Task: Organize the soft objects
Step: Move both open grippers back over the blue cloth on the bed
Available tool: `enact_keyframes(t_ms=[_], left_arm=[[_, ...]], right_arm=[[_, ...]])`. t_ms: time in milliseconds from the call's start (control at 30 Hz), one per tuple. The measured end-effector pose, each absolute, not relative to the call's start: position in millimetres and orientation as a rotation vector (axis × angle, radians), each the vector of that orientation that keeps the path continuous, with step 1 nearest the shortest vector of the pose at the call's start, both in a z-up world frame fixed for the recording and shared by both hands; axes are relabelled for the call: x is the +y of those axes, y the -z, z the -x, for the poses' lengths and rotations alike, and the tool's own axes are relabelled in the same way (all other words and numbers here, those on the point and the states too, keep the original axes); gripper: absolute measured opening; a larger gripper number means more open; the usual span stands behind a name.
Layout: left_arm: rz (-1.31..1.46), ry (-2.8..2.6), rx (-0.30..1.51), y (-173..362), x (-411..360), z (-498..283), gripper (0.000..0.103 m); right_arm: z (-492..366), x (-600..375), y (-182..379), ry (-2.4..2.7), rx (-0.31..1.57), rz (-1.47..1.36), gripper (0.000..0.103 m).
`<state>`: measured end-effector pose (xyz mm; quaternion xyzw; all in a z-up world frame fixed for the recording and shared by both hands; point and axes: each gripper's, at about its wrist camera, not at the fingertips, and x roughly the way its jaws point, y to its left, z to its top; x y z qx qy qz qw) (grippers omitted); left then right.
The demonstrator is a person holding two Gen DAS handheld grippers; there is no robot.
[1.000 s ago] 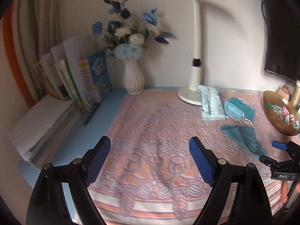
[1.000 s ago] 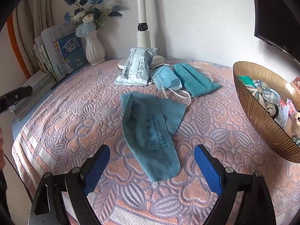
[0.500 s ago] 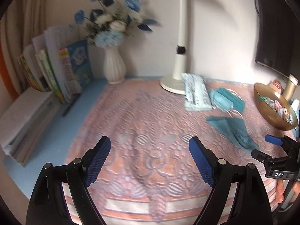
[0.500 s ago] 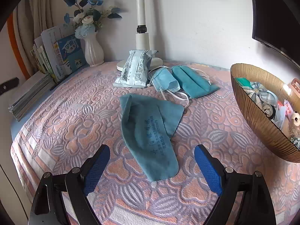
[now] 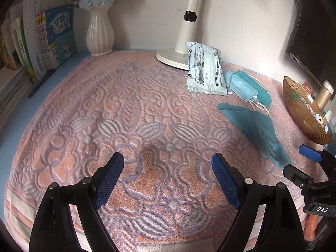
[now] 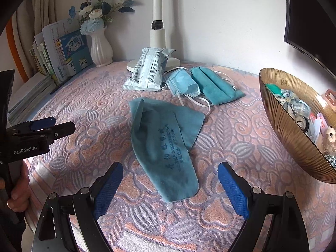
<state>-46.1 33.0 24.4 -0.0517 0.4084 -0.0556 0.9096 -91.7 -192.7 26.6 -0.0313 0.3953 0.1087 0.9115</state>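
A pink embossed table cover [image 6: 88,113] carries a teal cloth [image 6: 166,147], masks [image 6: 184,84] and a bowl [image 6: 294,138].

Place: a home, most likely a study corner or bedroom desk set against a plain white wall.
Landmark: white desk lamp [image 6: 156,42], its round base standing at the back of the surface.
Covering: pink embossed floral cloth [image 5: 130,121] lay spread over the desk in front of the lamp.
Left of lamp: ribbed white vase [image 6: 100,48] with blue and white artificial flowers; farther left, children's schoolbooks [image 6: 69,52] stood upright, with curtains behind.
Right of lamp: gold ribbed bowl [image 6: 294,138] held hair ties and trinkets; a dark screen [image 6: 310,14] hung above it.
Beside lamp base: packet of masks [image 6: 147,71], loose face masks [image 6: 184,83].
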Motion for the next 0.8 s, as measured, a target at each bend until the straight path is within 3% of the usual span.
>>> enact_keyframes(t_ms=[333, 633, 800], left_arm=[[-0.001, 0.106, 0.834, -24, 16, 48, 0.085], [-0.043, 0.1, 0.819, -23, 10, 53, 0.085], [-0.046, 0.131, 0.854, -22, 9, 47, 0.085]], right_arm=[[91, -198, -27, -0.212, 0.816, 0.04, 0.091], [80, -252, -26, -0.2, 0.844, -0.251, 0.091], [75, -249, -20, -0.219, 0.894, -0.257, 0.091]])
